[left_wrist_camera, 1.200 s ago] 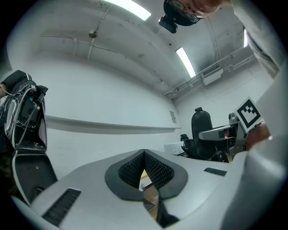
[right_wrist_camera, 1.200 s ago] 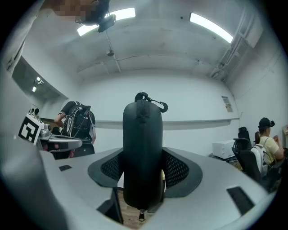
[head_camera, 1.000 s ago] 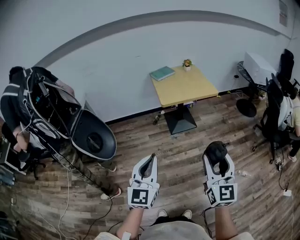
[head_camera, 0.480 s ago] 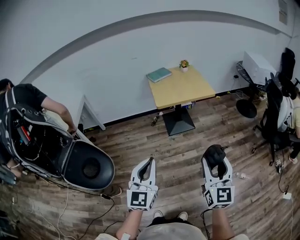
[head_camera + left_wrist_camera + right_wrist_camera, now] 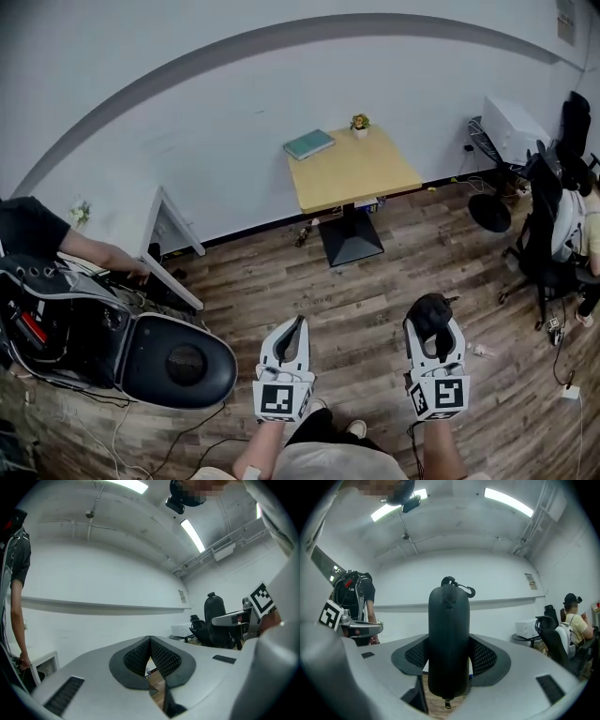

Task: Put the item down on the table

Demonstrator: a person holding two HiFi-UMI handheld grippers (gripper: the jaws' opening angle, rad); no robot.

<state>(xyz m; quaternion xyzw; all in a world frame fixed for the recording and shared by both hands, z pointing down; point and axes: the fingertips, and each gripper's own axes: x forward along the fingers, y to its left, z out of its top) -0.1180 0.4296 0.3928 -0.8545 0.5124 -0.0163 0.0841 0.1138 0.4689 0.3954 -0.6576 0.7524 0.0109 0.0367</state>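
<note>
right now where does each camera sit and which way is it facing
Head view: on the person's head, facing steeply down at the floor and yellow table; both forearms, left gripper and right gripper show.
Left gripper view: on the left gripper, facing along its shut, empty jaws toward a white wall.
Right gripper view: on the right gripper, facing along jaws clamped on a black case.
Shared: head and right gripper views both show the case.

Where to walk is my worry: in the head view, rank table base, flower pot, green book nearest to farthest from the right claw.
1. Table base, on the floor, ahead-left of the right claw.
2. Flower pot, tabletop's far right corner.
3. Green book, far left corner.
</note>
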